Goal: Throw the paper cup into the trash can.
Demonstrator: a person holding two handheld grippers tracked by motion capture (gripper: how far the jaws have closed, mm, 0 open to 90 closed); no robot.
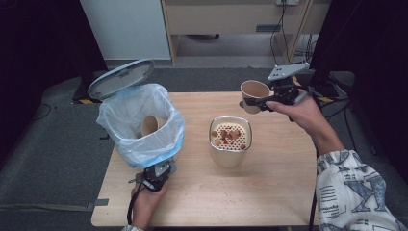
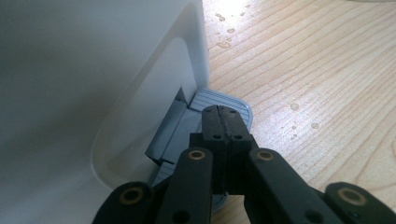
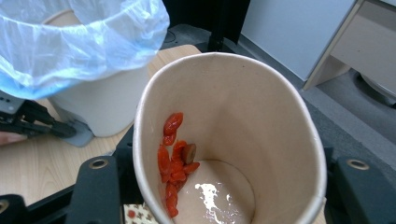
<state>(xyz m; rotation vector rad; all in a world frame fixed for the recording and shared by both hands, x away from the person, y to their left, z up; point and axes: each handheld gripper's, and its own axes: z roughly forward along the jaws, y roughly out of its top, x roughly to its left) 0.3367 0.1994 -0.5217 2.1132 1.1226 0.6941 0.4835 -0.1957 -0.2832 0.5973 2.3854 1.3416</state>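
You get even overhead light on the wooden table [image 1: 269, 183] in the high view, while the room's left and right edges fall into near black. In the left gripper view, glare washes the tabletop's far corner and the bin wall [image 2: 70, 93] sits soft, perhaps too close to focus. In the right gripper view, wet glints shine inside the paper cup [image 3: 261, 140].

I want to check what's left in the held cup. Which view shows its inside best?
The right gripper view: it looks straight into the cup, showing red bits stuck to the wall and some liquid at the bottom. The high view shows the cup small, in the right gripper, its contents unreadable.
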